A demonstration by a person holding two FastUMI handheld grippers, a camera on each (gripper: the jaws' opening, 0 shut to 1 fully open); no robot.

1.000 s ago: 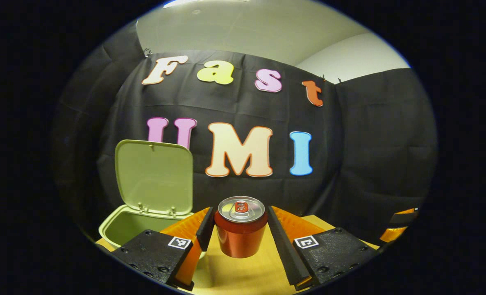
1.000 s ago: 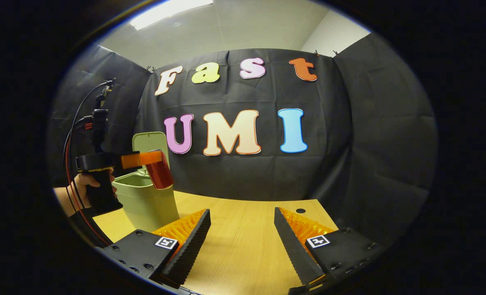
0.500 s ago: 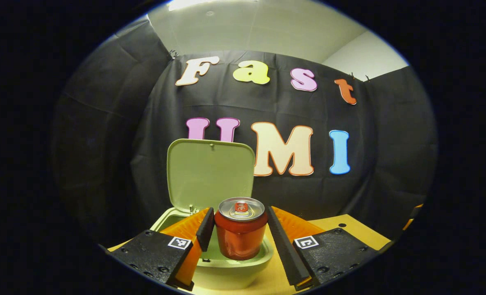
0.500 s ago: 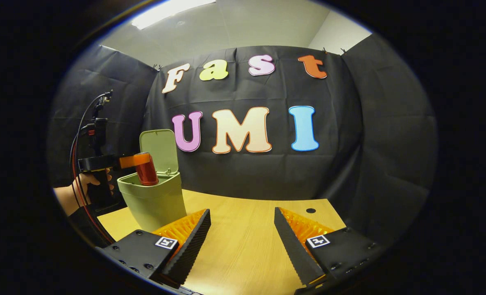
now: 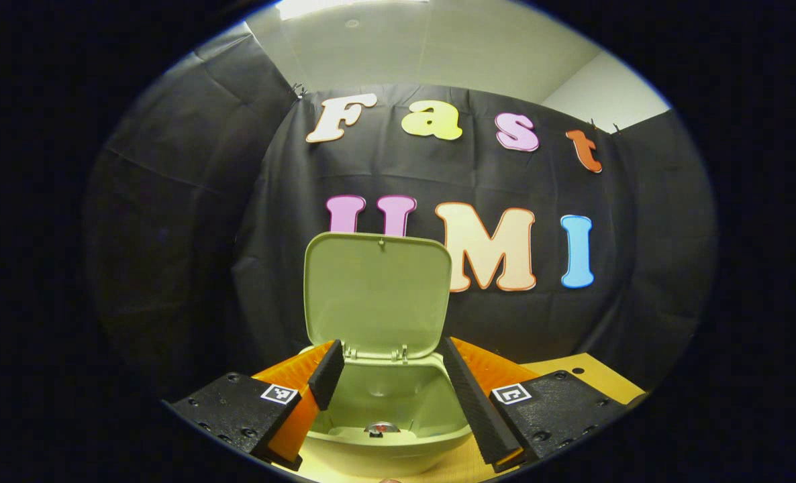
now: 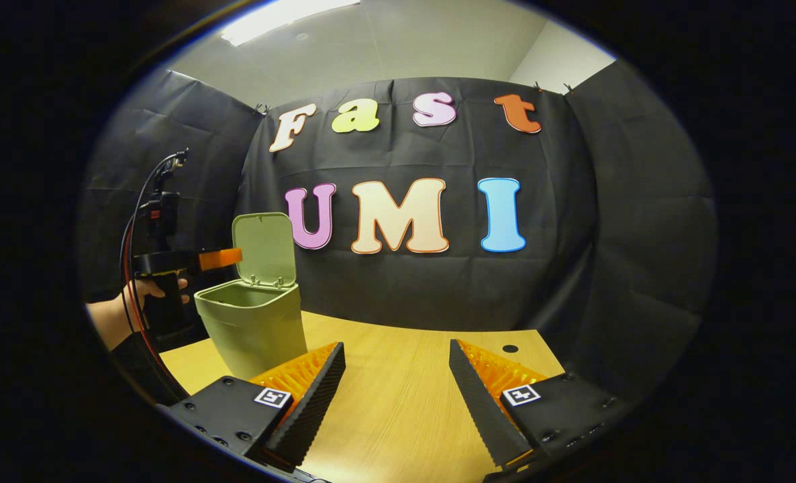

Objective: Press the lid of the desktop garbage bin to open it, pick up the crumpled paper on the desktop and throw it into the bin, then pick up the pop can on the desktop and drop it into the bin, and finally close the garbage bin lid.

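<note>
The pale green bin [image 5: 384,451] stands right under my left gripper [image 5: 391,343], its lid [image 5: 378,292] swung upright at the back. Deep inside it lies the red pop can [image 5: 380,427], with just its silver top showing. My left gripper is open, nothing between its fingers, which straddle the bin's mouth. In the right gripper view the bin [image 6: 254,329] sits at the table's left with its lid [image 6: 264,248] up, and the left gripper [image 6: 227,256] hovers over its near rim, held by a hand [image 6: 146,292]. My right gripper [image 6: 396,345] is open above the wooden table [image 6: 398,402].
Black cloth walls close off the back and both sides of the table. A small round hole [image 6: 509,349] sits in the tabletop at the far right. A cable [image 6: 133,221] loops up from the left gripper's handle.
My left gripper carried the can leftward over the bin, then opened; the can dropped inside. The right gripper has hardly moved.
</note>
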